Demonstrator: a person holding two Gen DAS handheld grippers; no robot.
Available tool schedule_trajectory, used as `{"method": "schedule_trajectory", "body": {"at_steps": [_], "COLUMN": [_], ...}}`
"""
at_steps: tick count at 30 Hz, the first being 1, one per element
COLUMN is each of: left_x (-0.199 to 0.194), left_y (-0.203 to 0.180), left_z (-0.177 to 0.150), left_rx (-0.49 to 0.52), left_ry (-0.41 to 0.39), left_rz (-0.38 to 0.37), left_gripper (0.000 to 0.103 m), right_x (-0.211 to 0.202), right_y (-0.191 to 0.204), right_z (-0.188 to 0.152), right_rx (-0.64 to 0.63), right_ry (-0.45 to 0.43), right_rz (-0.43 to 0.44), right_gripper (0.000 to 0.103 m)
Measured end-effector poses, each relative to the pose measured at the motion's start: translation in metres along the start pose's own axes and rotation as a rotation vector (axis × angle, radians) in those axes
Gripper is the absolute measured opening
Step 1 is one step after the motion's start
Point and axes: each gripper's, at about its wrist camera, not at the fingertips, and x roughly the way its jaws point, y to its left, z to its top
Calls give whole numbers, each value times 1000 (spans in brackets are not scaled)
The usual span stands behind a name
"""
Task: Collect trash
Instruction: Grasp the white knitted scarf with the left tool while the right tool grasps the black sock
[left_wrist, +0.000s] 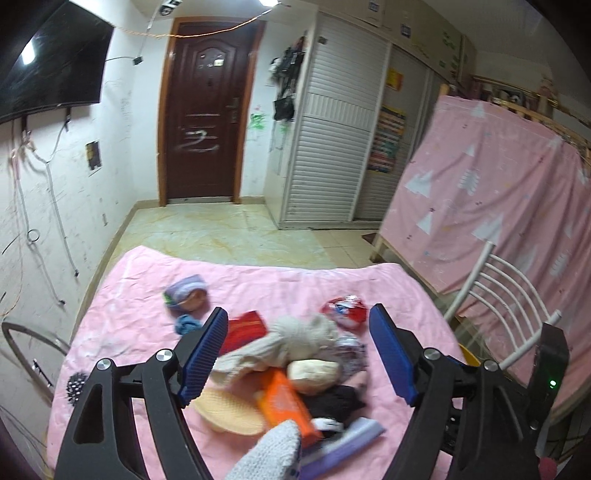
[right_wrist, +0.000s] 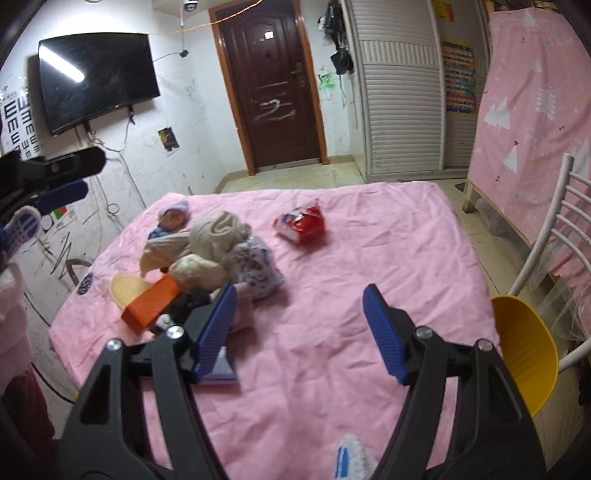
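Note:
A heap of items lies on the pink-covered table (left_wrist: 140, 295): a beige cloth bundle (left_wrist: 295, 339), an orange box (left_wrist: 288, 402), a red packet (left_wrist: 245, 330), a crumpled red wrapper (left_wrist: 345, 312) and a black piece (left_wrist: 332, 402). My left gripper (left_wrist: 298, 309) hovers open above the heap with nothing between its fingers. My right gripper (right_wrist: 300, 288) stands open over bare pink cloth, right of the heap; the red wrapper (right_wrist: 301, 225) lies beyond it. The orange box (right_wrist: 151, 304) and beige bundle (right_wrist: 214, 236) sit to its left.
A yellow tub (right_wrist: 524, 354) rests on a white metal chair (right_wrist: 554, 236) at the table's right. A small doll in a purple hat (left_wrist: 186, 291) lies at the far left of the table. A pink-draped frame (left_wrist: 498, 192) stands at the right, with a door (left_wrist: 205, 110) beyond.

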Motion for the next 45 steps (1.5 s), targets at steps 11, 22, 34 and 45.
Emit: {"method": "schedule_trajectory", "body": {"at_steps": [11,22,34,45], "left_x": [51,90,106,71], "left_y": [60,53,28,28], "left_z": [-8,-28,-44,-39], "left_rx": [-74,-7,175,150], "left_ry": [124,197,202,104], "left_rz": [19,-107,-38,-49], "left_gripper": [70,70,17,2], "right_x": [30,51,73,44], "right_y": [44,55,57,56], "right_z": [0,-3,-5,-8], "right_rx": [-71,-71,-11,-3], "right_ry": [79,148,235,145], "right_rz": [58,70,195,193], "right_gripper": [75,85,74,60]}}
